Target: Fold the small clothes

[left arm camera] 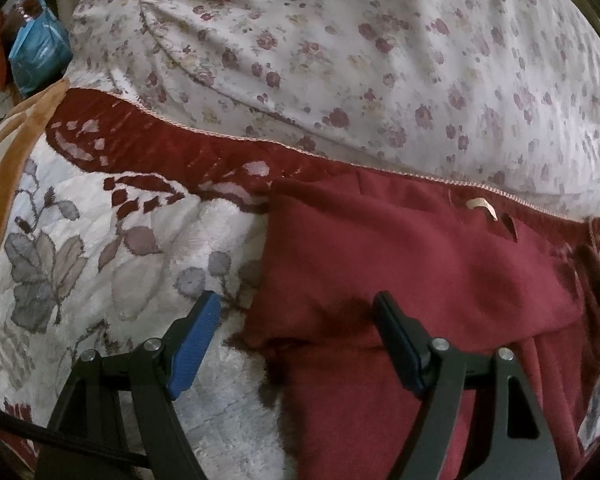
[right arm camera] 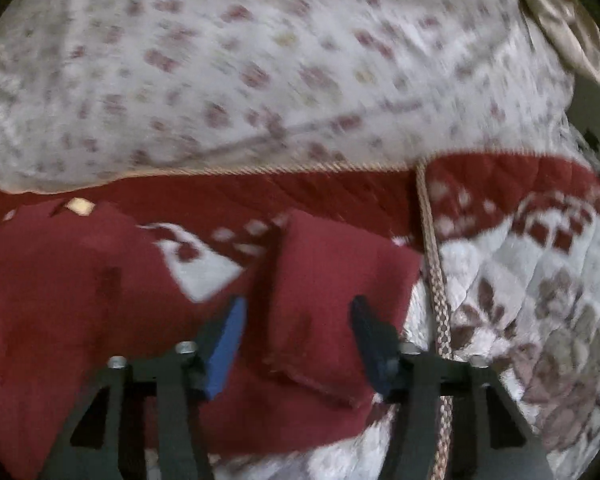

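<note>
L gripper (left arm camera: 298, 304) tilted down, jaws wide

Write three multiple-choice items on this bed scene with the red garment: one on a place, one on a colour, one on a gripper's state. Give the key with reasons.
1. Where does the red garment lie?
A. on the quilt
B. on a bare wooden floor
C. in a basket

2. What colour are the pads on the left gripper?
A. yellow
B. blue
C. white

3. How does the right gripper stand?
A. shut on a cord
B. shut with nothing in it
C. open over a folded sleeve

Key: 1 A, the cloth lies spread on the quilted cover. 2 B, its fingers carry blue ribbed pads. 3 C, the fingers stand apart at either side of the sleeve, not pressing it.
</note>
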`<state>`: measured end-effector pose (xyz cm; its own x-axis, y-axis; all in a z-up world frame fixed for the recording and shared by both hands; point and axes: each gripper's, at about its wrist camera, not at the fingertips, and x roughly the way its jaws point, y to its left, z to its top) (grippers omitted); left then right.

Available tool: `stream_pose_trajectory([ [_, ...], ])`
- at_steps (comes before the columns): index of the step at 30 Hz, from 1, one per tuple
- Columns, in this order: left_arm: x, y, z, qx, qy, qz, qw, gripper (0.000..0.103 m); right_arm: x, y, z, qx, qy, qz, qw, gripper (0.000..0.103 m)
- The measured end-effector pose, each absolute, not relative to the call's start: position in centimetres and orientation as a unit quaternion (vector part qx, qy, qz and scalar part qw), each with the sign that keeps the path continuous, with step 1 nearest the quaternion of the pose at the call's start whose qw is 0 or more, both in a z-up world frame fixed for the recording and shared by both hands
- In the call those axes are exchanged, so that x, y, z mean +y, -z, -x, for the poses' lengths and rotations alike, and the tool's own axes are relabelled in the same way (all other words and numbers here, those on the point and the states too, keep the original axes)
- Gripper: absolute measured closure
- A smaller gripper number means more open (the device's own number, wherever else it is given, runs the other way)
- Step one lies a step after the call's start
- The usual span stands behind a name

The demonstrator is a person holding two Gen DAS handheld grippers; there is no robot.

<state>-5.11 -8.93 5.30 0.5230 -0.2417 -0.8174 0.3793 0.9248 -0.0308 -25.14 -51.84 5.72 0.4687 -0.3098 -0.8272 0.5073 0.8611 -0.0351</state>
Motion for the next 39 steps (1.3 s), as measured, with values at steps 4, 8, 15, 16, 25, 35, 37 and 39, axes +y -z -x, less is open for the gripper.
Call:
stream_pose_trajectory([
  [4,-9.1,-5.2,5.1,0.455,0.179,-0.080,0.869,0.025,-53.2,-4.7,25.8,0.457,0.251,-0.112,0.846,0.092],
  [8,-9.1,-5.3,5.1,0.455,0.180,-0.076,0.869,0.025,-51.3,-8.6,26.9,0.418,0.276,-0.016,0.865,0.095],
  [15,-8.6,-5.8,5.2,0.452,0.180,-0.064,0.871,0.025,-46.0,-18.6,28.0,0.332,0.257,0.111,0.901,0.095],
  [16,-8.6,-5.9,5.3,0.451,0.180,-0.062,0.872,0.025,-45.0,-19.6,28.0,0.323,0.247,0.122,0.905,0.095],
  [25,-6.7,-7.6,5.5,0.434,0.179,-0.016,0.883,0.025,-31.3,-25.1,24.2,0.270,0.056,0.190,0.942,0.095],
  [35,-4.6,-7.9,4.1,0.445,0.177,0.040,0.877,0.025,-21.2,-18.5,14.6,0.339,-0.131,0.213,0.907,0.095],
  [37,-4.7,-7.7,3.8,0.448,0.175,0.038,0.876,0.025,-20.6,-15.0,11.7,0.368,-0.139,0.193,0.899,0.094],
  [39,-5.0,-7.5,3.5,0.450,0.175,0.035,0.875,0.026,-20.4,-12.3,9.5,0.402,-0.147,0.155,0.890,0.090],
])
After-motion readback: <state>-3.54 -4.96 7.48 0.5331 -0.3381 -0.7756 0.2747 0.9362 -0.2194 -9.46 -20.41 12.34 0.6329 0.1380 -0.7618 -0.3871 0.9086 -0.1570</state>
